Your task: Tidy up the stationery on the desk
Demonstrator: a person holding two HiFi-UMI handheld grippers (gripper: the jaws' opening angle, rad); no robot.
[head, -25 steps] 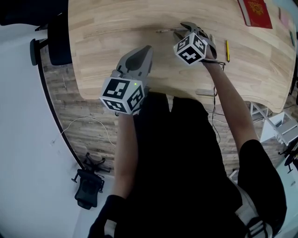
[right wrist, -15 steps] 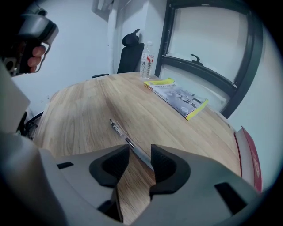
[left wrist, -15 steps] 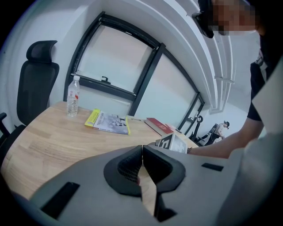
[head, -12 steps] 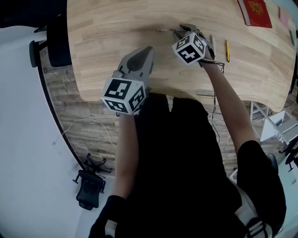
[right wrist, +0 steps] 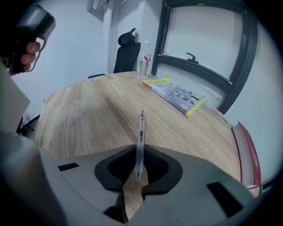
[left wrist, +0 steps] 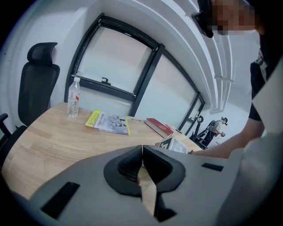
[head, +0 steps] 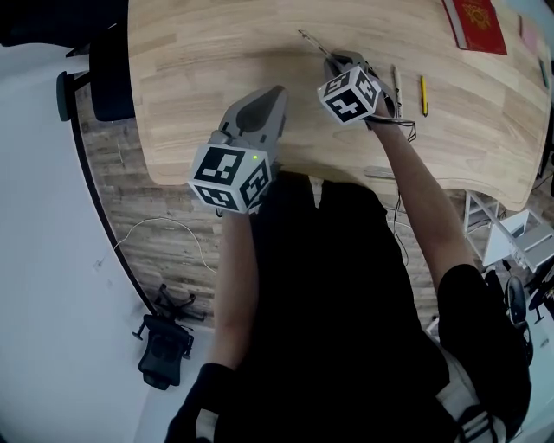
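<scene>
**You are closing on the clear pen**

Your right hand-held gripper [right wrist: 138, 164] has just been closing its jaws. They are now pinching the clear pen [right wrist: 140, 132] near one end, and the rest of the barrel is poking out ahead of them over the desk [head: 199, 52]. I judge that you are working the pick-up step of the tidying.

Your left hand-held gripper [left wrist: 142, 159] is hanging idle, jaws together and gripping nothing.

Next you are needing to lift the pen without letting it swivel in so narrow a pinch. Then you are carrying it to wherever you are gathering the stationery. A yellow pencil [head: 422, 93] and a grey pen [head: 396, 80] are lying just right of the right hand-held gripper, and they are likely next.

The yellow-edged book [right wrist: 177, 95], red book [head: 474, 24] and bottle [right wrist: 142, 65] are all showing print too small to read.
</scene>
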